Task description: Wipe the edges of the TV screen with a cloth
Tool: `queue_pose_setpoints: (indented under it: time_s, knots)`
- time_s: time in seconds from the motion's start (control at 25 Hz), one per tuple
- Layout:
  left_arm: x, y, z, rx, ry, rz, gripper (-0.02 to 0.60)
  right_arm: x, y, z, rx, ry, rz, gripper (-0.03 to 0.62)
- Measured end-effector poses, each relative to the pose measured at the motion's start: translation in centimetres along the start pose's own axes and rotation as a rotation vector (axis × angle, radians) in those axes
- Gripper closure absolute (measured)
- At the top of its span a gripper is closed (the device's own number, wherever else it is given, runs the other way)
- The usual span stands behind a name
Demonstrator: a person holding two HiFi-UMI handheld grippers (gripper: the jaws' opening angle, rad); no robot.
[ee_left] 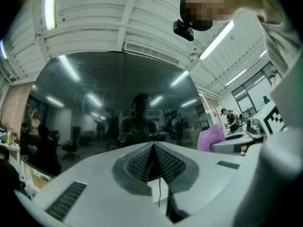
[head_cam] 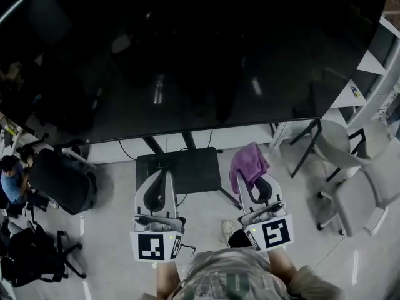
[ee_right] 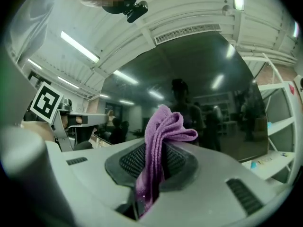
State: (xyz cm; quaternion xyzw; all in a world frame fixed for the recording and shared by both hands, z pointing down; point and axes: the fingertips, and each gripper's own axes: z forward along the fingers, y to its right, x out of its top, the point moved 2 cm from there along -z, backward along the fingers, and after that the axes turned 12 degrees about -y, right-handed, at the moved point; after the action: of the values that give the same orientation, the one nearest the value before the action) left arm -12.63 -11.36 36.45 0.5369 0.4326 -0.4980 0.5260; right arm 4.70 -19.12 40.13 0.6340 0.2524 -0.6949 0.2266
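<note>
Pinching the purple cloth (ee_right: pixel 160 136), the right gripper (head_cam: pixel 254 187) clamps it with folds bunched past the tips, ready as a wiping pad. Left gripper (ee_left: pixel 152 149) sits alongside, jaws pressed together, empty. TV screen (head_cam: pixel 187 55) ahead; its lower edge (head_cam: pixel 187 132) is nearest and unobstructed. Stand base (head_cam: pixel 181 167) below, grey chairs (head_cam: pixel 353 167) right, black chair (head_cam: pixel 59 180) left; sweep room judged adequate.

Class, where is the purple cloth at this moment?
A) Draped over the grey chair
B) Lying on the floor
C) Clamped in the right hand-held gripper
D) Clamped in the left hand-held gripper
C: the purple cloth is pinched between the jaws of the right hand-held gripper, while the left hand-held gripper is shut on nothing.
</note>
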Motion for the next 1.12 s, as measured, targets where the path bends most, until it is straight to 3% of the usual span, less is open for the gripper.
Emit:
queue_pose_setpoints:
  time_s: [0.32, 0.48, 0.88, 1.12]
  knots:
    - [-0.5, 0.8, 5.5, 0.009, -0.057, -0.031, 0.566, 1.1, 0.3, 6.5, 0.168, 0.005, -0.025, 0.53]
    - [-0.1, 0.3, 7.4, 0.004, -0.03, -0.035, 0.566, 1.6, -0.5, 8.4, 0.215, 0.016, -0.036, 0.53]
    - [1.7, -1.7, 9.0, -0.072, 0.011, 0.016, 0.566, 2.8, -2.4, 10.7, 0.148, 0.042, -0.013, 0.531]
    - [1.9, 5.2, 12.8, -0.196, 0.044, 0.021, 0.566, 0.9, 5.2, 7.4, 0.014, 0.015, 0.039, 0.531]
